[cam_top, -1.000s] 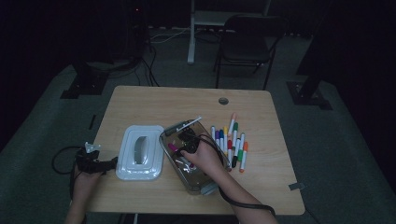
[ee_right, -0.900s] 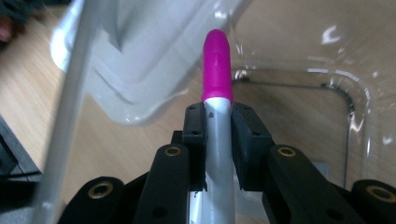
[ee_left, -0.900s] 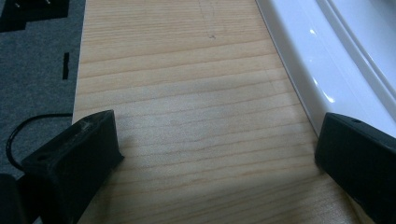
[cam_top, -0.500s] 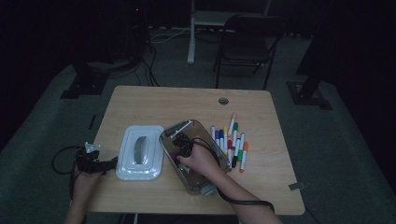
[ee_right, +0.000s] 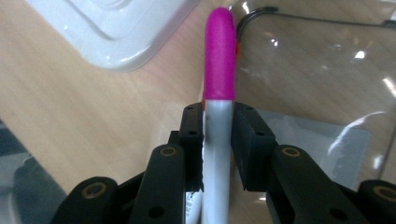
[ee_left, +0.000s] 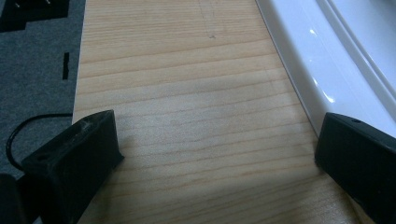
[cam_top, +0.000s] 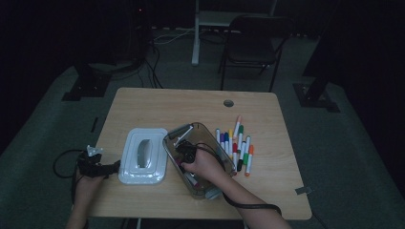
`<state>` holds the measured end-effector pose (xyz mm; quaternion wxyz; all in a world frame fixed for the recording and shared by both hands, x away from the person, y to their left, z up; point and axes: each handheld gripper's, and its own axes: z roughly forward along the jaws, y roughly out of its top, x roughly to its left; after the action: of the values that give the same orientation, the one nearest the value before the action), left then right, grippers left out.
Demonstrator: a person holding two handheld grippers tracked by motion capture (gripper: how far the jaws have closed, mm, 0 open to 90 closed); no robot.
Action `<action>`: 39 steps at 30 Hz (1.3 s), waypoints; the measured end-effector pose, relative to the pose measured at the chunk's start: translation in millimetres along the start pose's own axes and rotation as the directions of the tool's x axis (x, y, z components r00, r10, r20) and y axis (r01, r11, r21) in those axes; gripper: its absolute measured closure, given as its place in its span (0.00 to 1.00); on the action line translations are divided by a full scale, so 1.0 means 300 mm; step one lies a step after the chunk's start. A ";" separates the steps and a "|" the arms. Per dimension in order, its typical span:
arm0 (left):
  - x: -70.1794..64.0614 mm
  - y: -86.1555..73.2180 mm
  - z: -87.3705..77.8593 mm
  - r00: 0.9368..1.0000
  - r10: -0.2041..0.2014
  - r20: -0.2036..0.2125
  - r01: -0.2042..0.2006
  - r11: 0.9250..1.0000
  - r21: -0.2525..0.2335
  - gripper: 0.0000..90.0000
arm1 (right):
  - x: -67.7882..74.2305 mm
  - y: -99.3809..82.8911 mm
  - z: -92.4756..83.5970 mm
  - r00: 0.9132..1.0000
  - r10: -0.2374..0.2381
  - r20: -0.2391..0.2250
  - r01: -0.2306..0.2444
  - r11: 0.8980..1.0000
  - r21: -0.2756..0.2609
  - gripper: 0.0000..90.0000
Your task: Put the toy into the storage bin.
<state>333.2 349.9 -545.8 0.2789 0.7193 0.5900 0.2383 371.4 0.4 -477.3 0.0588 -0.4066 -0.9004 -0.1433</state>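
Black chair (cam_top: 251,45) beyond wooden table (cam_top: 157,107)

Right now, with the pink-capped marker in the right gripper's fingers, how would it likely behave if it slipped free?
The pink-capped marker looks stiff: it stands straight beyond the fingers. Its round, smooth barrel would probably roll and may slide in a loose grip. It seems light, so the clear bin should take a drop.

The marker (ee_right: 217,116) in my right gripper (ee_right: 217,140) has a white barrel and a magenta cap. My jaws clamp the barrel just below the cap, which points to twelve o'clock in the right gripper view. It hangs over the clear plastic bin (cam_top: 217,143), at three o'clock of the white lid (cam_top: 143,155).
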 end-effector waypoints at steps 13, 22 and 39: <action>0.000 0.000 0.000 1.000 0.000 -0.001 0.000 1.000 -0.001 0.00 | -0.045 -0.038 -0.121 0.999 -0.051 -0.013 0.048 0.986 -0.162 0.68; 0.000 0.001 0.000 1.000 0.001 0.001 -0.001 1.000 0.002 0.00 | -0.124 -0.110 -0.307 0.999 -0.042 -0.024 0.031 0.937 -0.349 0.62; 0.000 0.000 0.000 1.000 0.001 0.000 -0.001 1.000 0.000 0.00 | -0.352 -0.293 -0.431 0.990 0.135 0.041 -0.095 0.849 -0.519 0.56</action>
<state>333.3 350.0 -545.8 0.2787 0.7195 0.5896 0.2387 374.2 -169.9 -396.3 -0.0781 -0.4657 -0.8047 -0.3599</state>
